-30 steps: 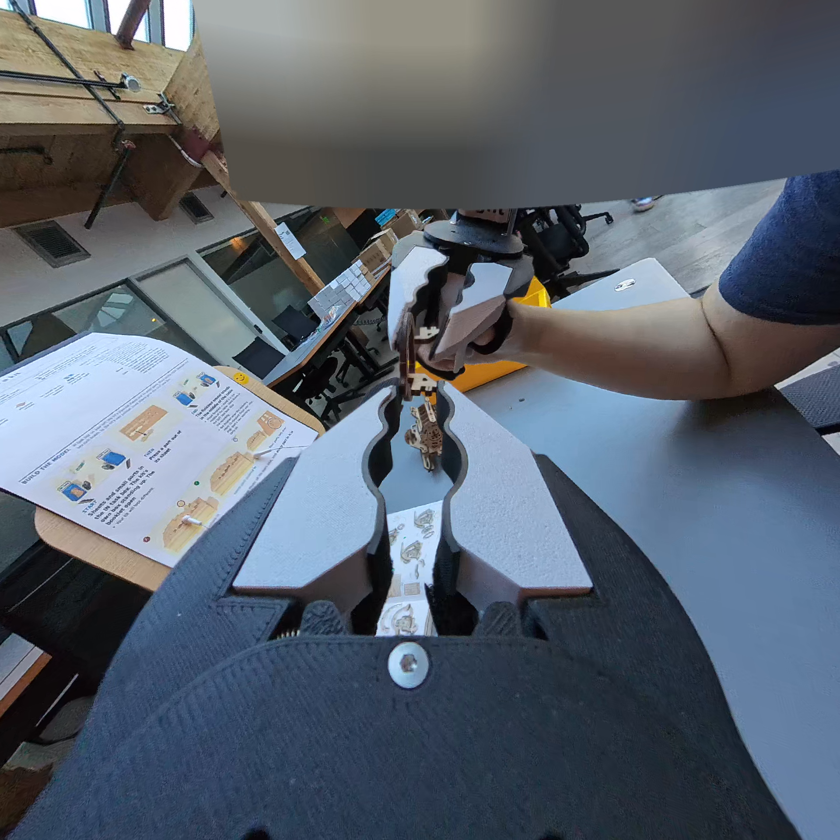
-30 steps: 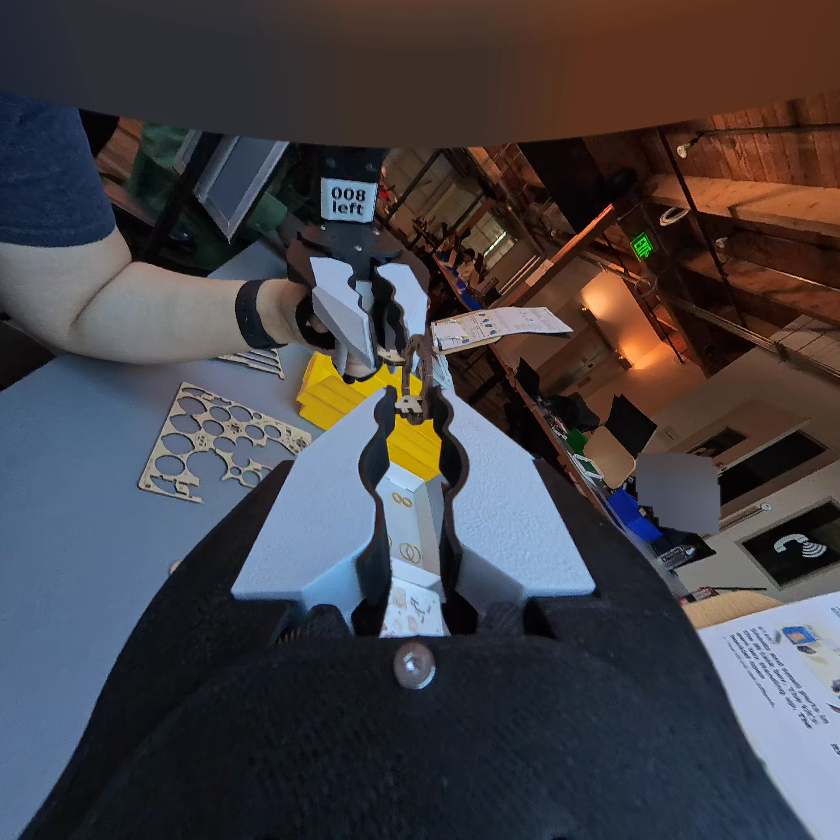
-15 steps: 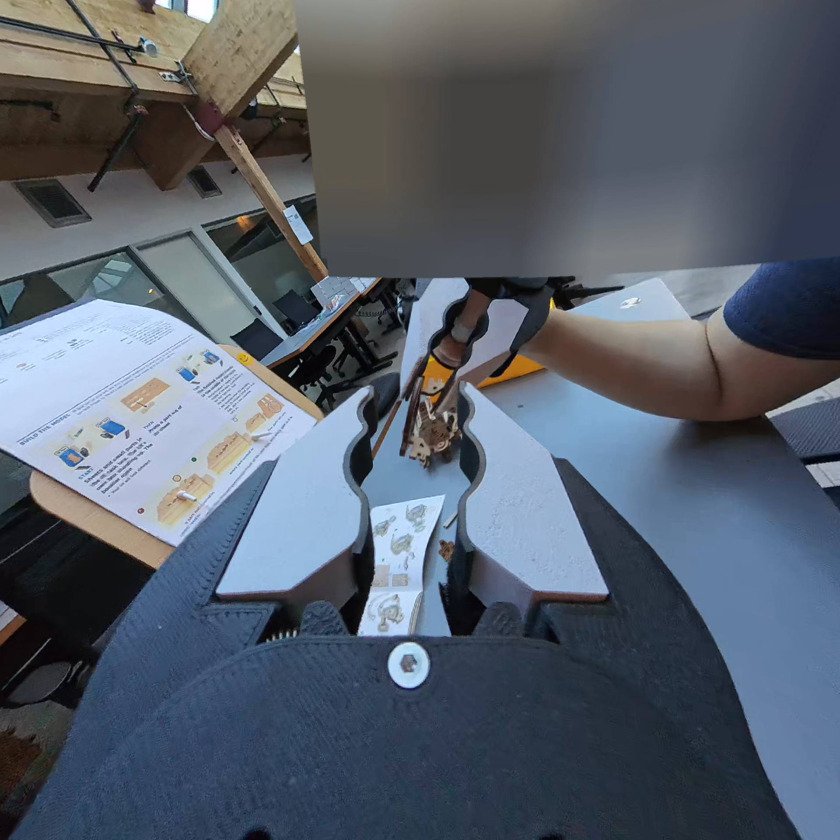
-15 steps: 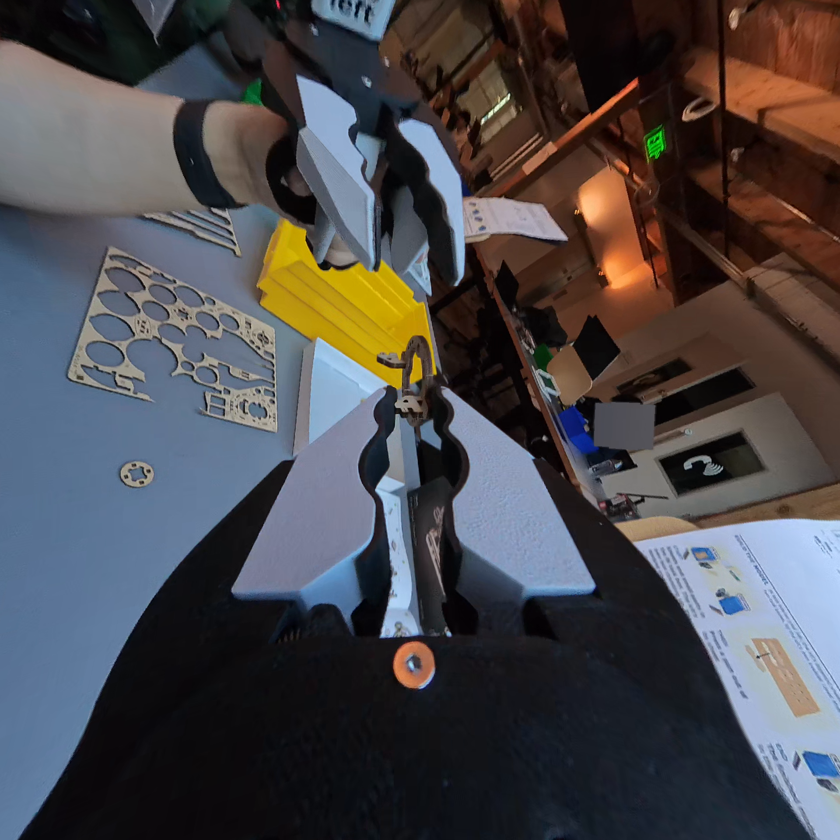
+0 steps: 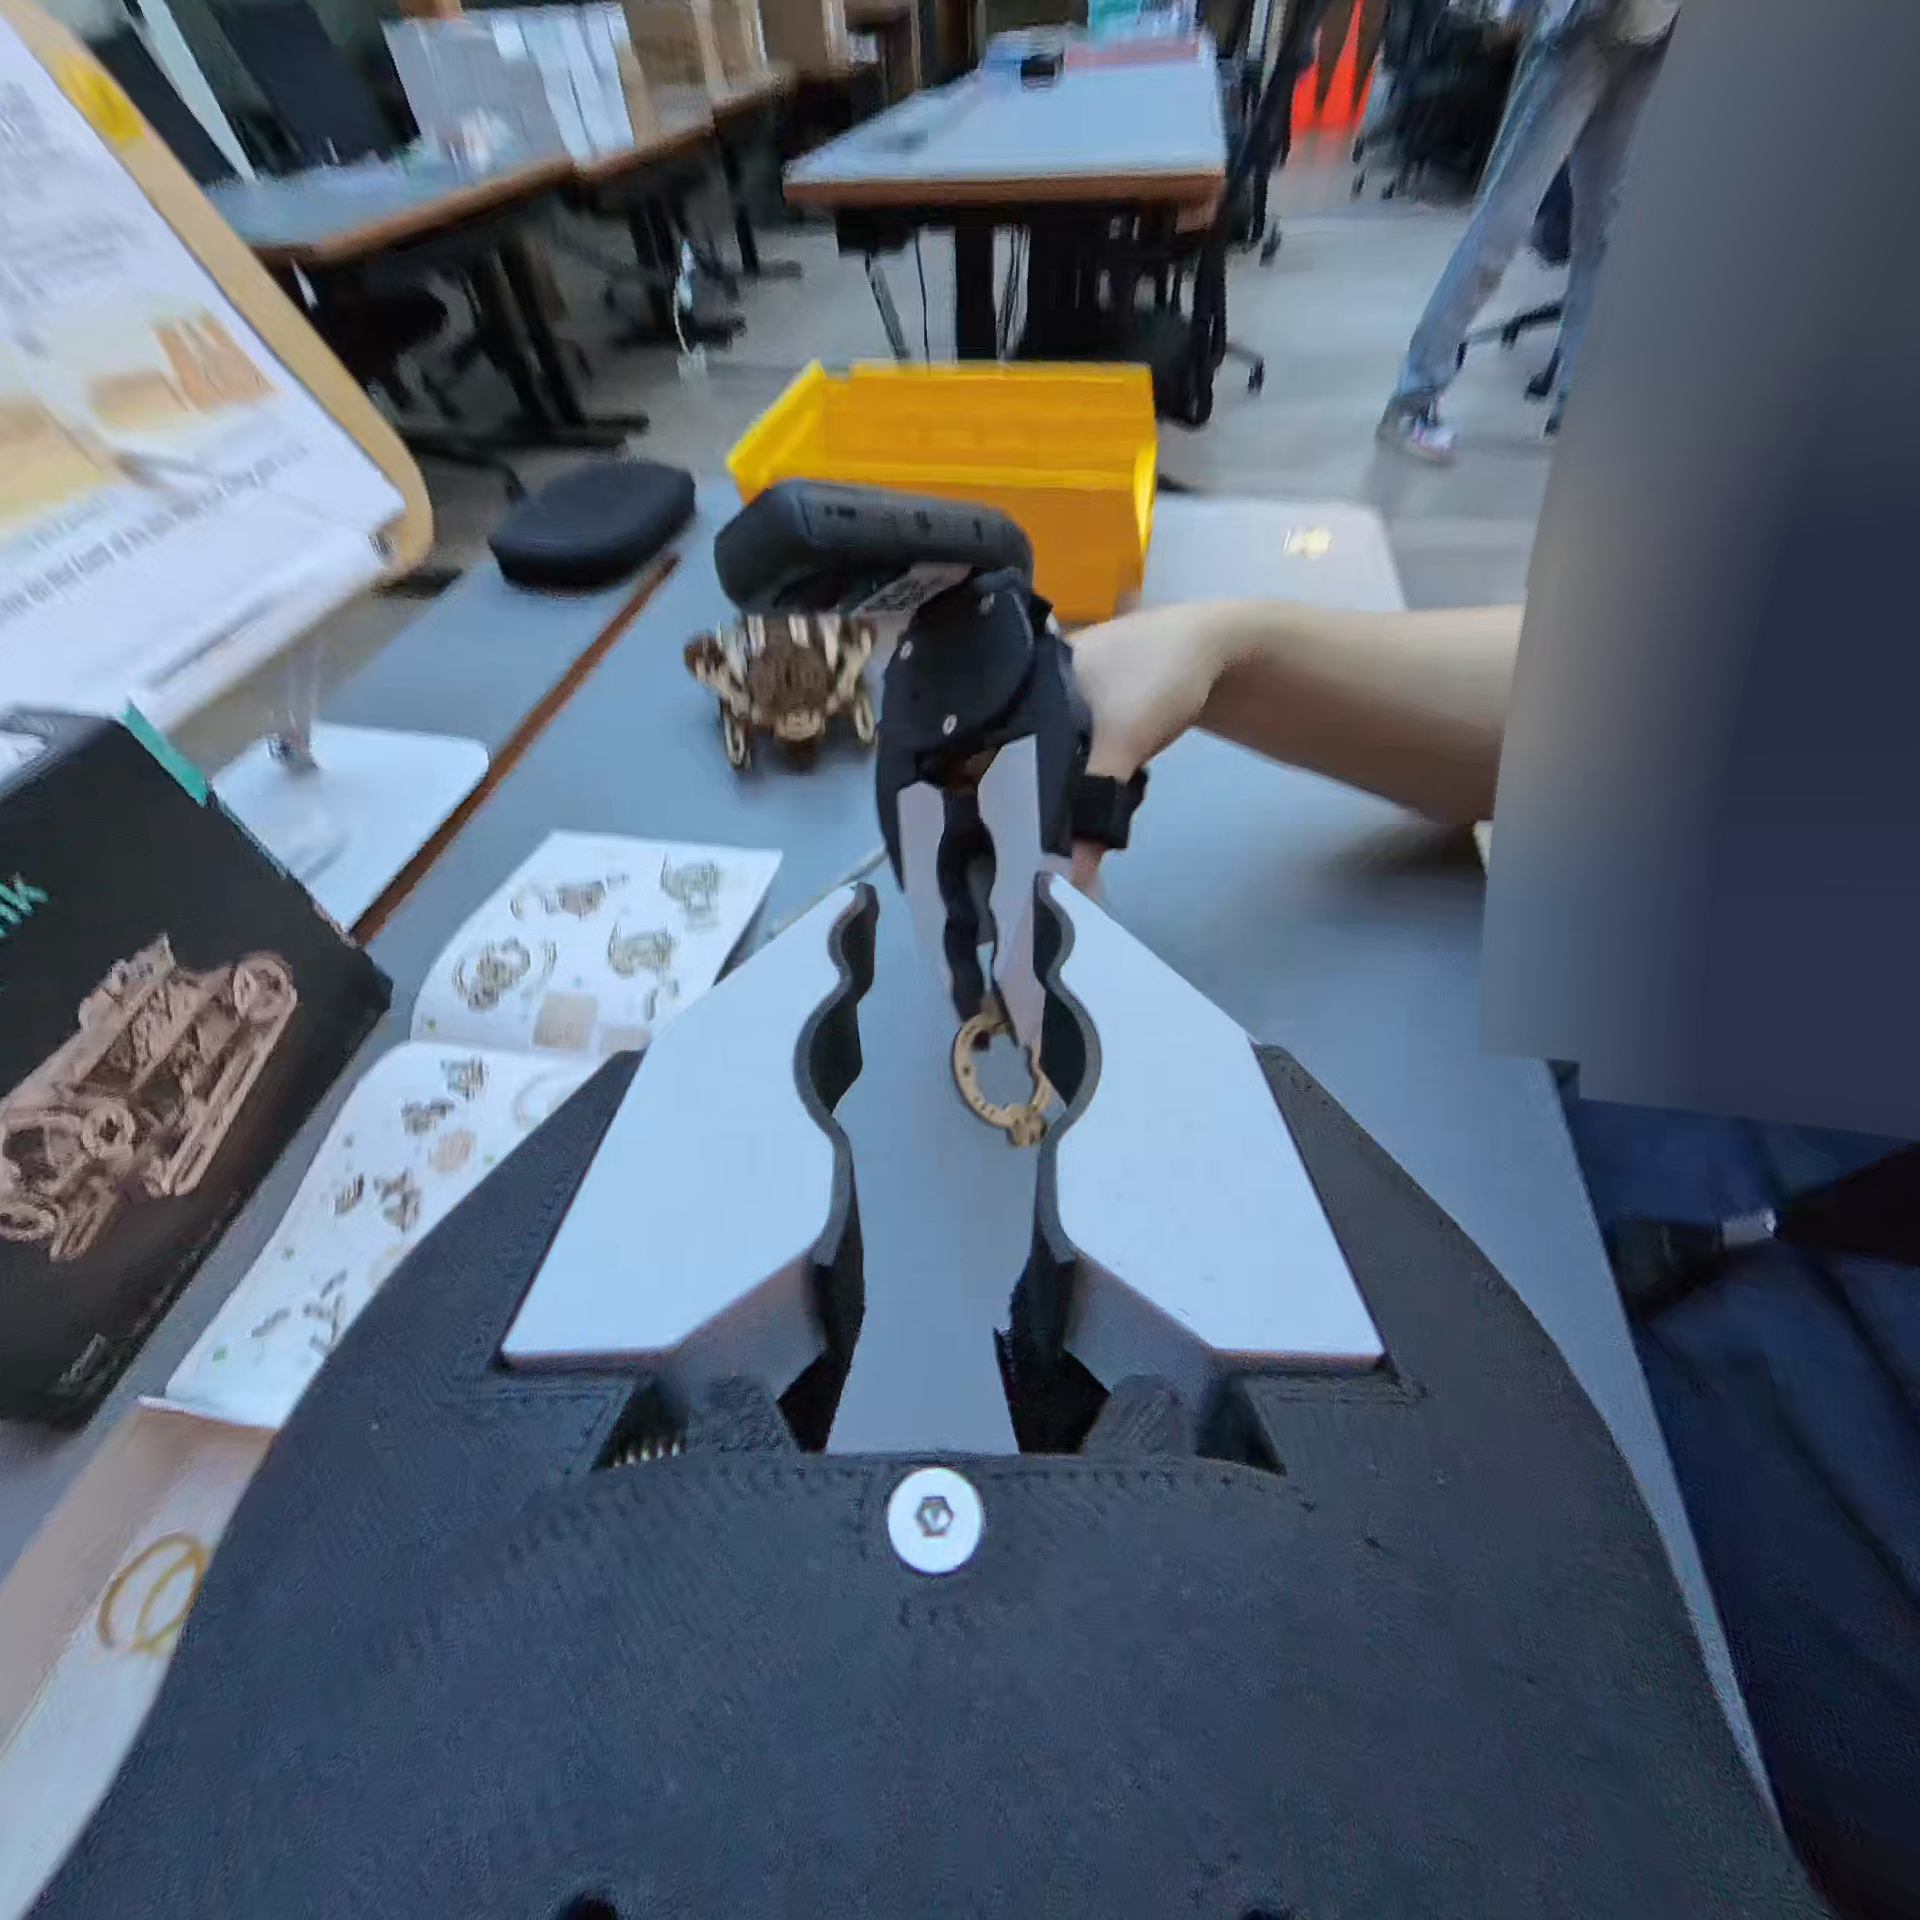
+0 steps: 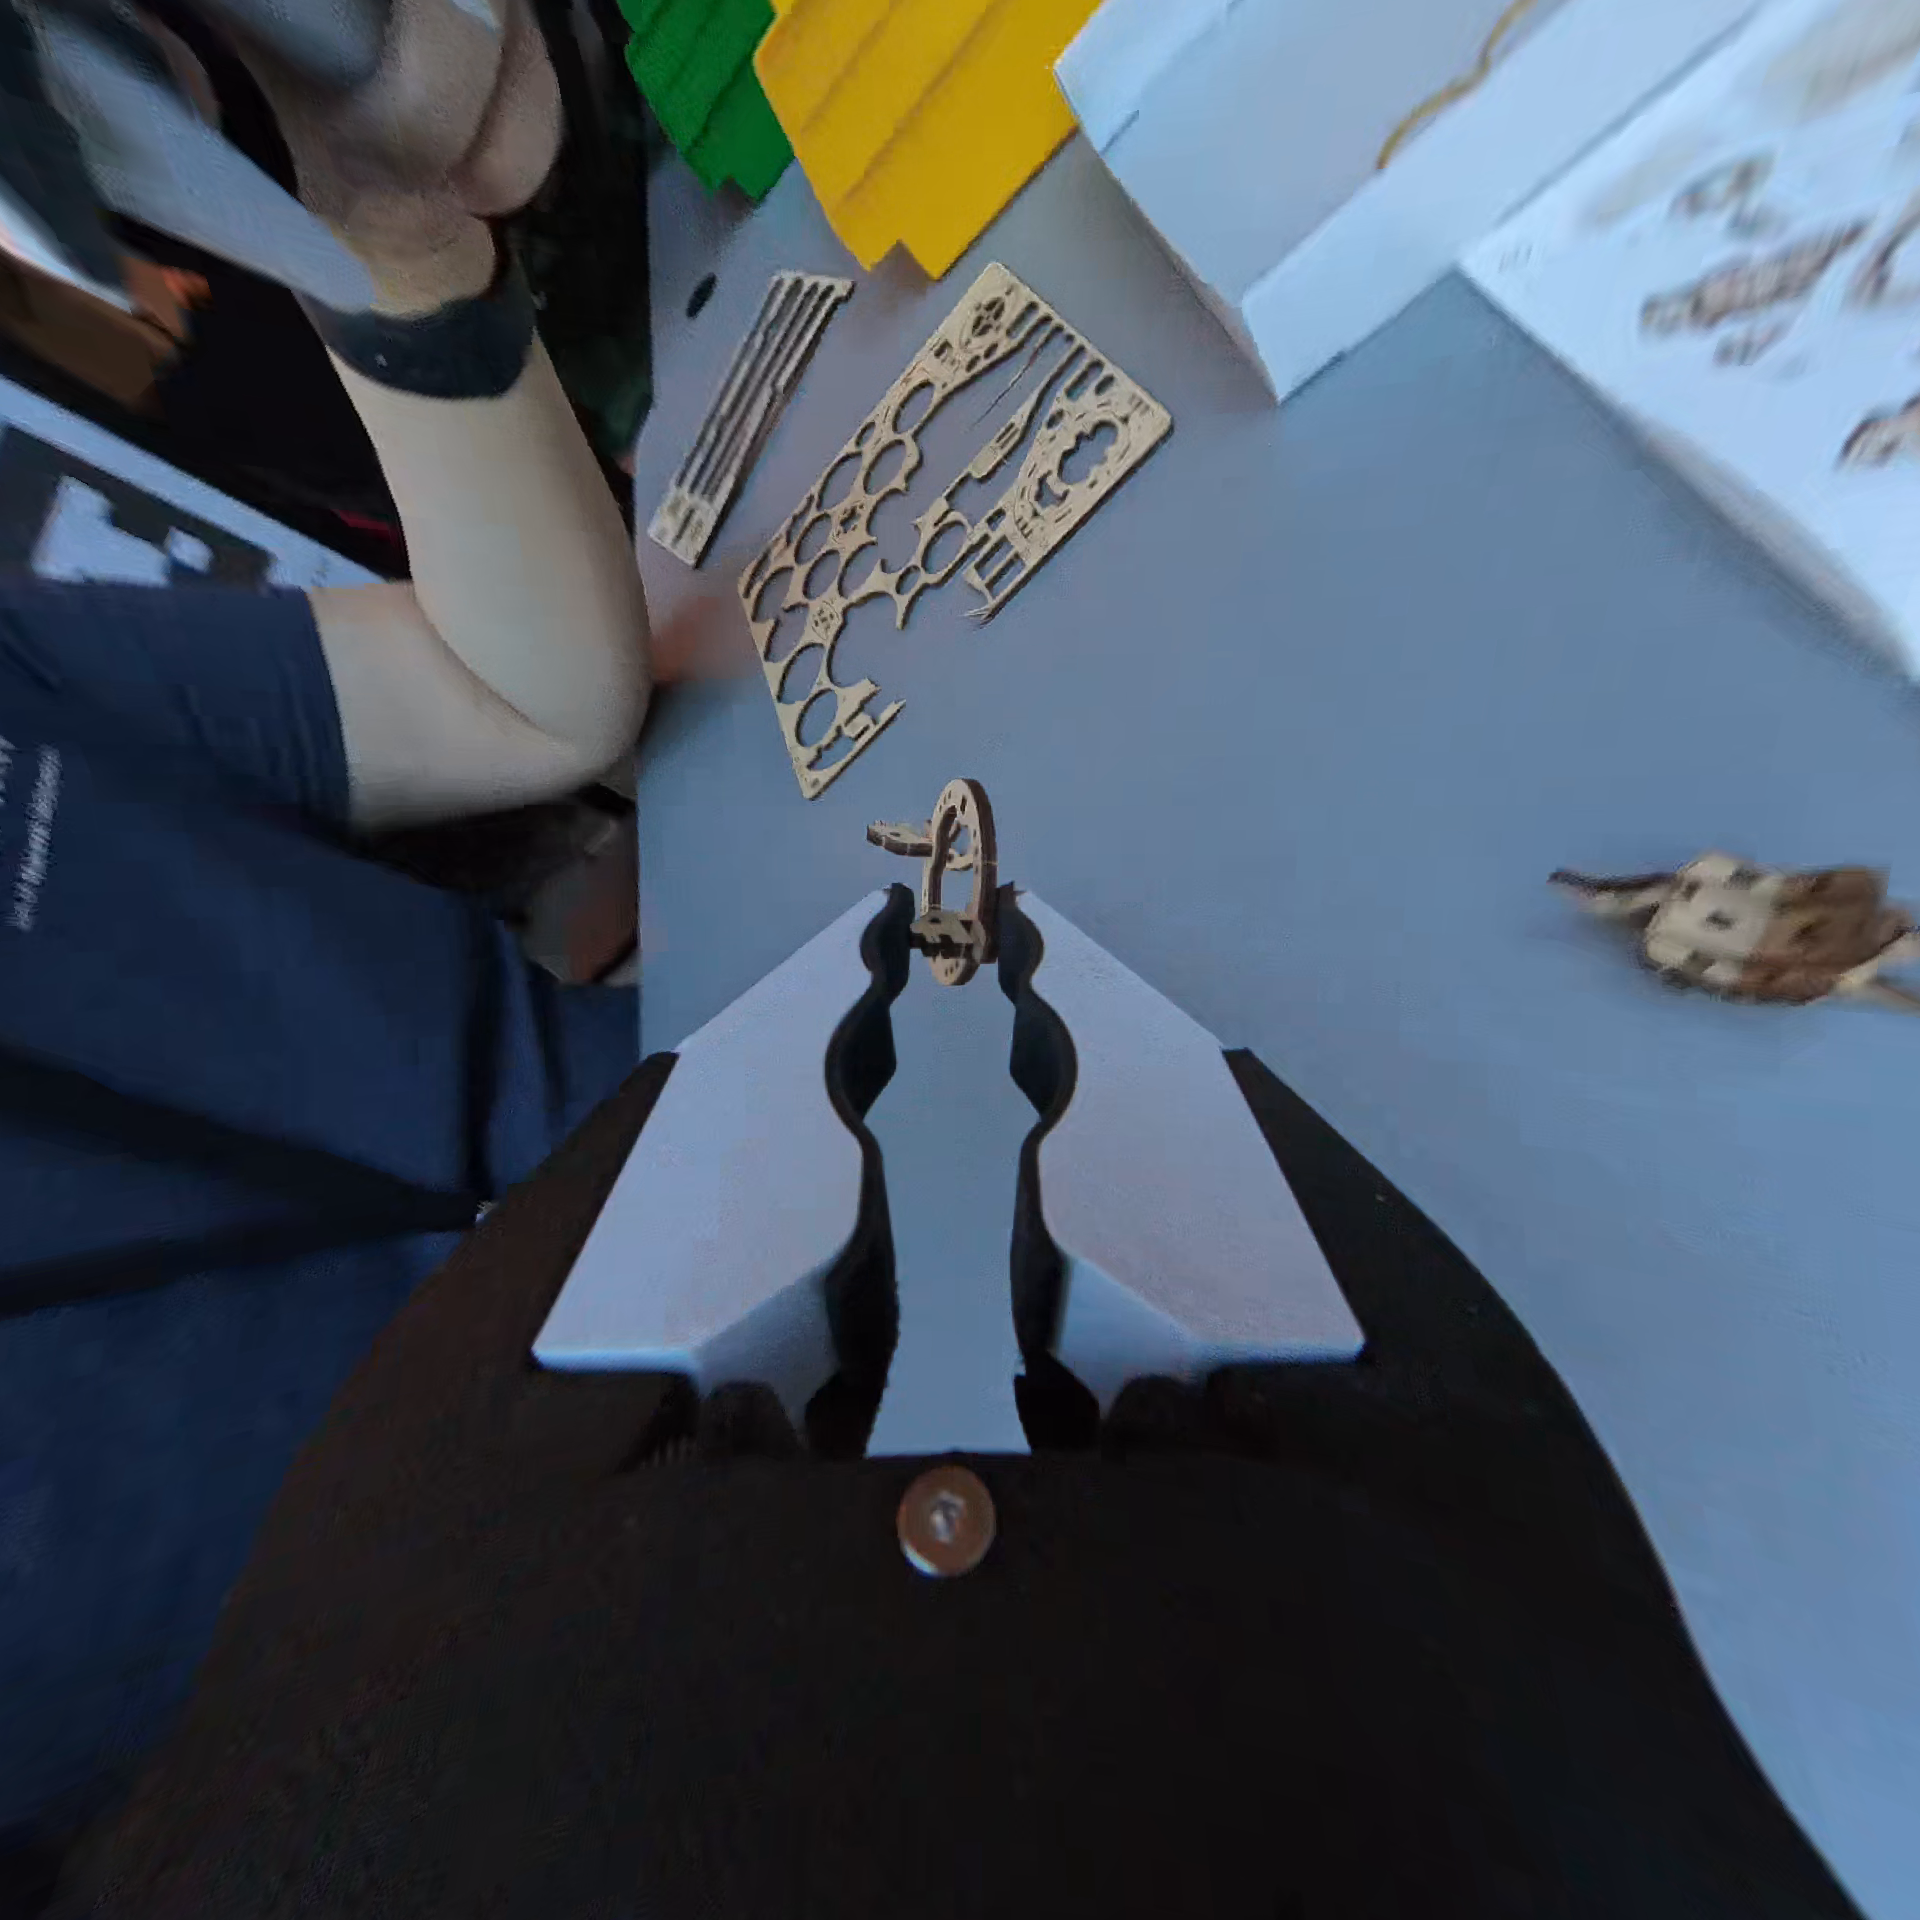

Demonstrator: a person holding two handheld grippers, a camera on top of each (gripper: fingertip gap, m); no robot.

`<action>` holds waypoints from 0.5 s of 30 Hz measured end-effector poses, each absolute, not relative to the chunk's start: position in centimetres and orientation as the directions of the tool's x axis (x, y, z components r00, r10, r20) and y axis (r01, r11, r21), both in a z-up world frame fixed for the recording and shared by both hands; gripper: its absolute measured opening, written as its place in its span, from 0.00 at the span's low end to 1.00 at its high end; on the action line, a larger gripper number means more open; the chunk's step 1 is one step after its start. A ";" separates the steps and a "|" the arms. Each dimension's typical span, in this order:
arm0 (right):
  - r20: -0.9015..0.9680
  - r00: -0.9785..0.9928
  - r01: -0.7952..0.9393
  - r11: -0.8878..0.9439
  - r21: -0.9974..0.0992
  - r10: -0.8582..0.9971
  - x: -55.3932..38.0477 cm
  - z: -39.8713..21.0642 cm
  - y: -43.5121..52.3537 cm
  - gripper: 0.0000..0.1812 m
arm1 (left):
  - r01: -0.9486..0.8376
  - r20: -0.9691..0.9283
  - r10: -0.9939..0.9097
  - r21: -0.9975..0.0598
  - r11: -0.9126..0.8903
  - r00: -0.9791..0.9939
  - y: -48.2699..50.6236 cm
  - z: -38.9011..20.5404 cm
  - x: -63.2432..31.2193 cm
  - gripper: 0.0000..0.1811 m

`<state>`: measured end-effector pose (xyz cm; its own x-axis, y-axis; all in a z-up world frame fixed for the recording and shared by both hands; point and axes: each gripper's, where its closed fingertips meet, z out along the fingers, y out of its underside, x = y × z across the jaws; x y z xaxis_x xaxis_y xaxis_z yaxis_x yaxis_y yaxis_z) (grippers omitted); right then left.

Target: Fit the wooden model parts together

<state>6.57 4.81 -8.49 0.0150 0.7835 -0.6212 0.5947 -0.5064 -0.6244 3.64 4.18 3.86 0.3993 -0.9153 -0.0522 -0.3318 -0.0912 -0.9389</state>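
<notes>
**Two claws, one wooden ring part held over the worktop**

Two claws work above a grey worktop (image 6: 1351,727). The right claw (image 6: 948,914) is clenched at its tips on a small wooden ring part (image 6: 956,883), held on edge just above the surface. In the left wrist view that same ring part (image 5: 995,1075) hangs from the right claw (image 5: 987,997), which points downward between the fingers of the left claw (image 5: 951,914). The left claw is released, its jaws apart and holding nothing. A half-built wooden model (image 5: 790,675) stands farther back near a yellow bin (image 5: 966,457). A punched-out wooden sheet (image 6: 935,509) lies flat beyond the ring.
</notes>
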 end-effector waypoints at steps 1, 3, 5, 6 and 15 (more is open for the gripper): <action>-0.677 0.028 0.569 -0.568 -0.594 0.736 6.5 -9.2 4.5 0.08 | -0.393 -0.072 -0.912 -0.914 -0.102 0.404 4.7 2.2 3.5 0.16; -0.714 0.077 0.511 -0.642 -0.572 0.696 6.8 -10.7 4.7 0.08 | -0.486 -0.123 -0.910 -0.869 -0.094 0.396 5.5 -0.7 3.4 0.17; -0.758 0.081 0.421 -0.712 -0.562 0.647 7.2 -10.9 4.9 0.08 | -0.518 -0.136 -0.915 -0.851 -0.088 0.379 5.7 -2.6 3.5 0.18; -0.797 0.048 0.382 -0.749 -0.542 0.602 7.4 -10.4 4.7 0.08 | -0.506 -0.122 -0.919 -0.858 -0.092 0.374 5.5 -3.1 3.5 0.18; -0.206 -0.083 0.288 -0.175 -0.942 0.975 8.0 -7.7 2.1 0.08 | -0.151 0.116 -0.907 -0.970 -0.191 0.406 2.7 -3.3 4.4 0.19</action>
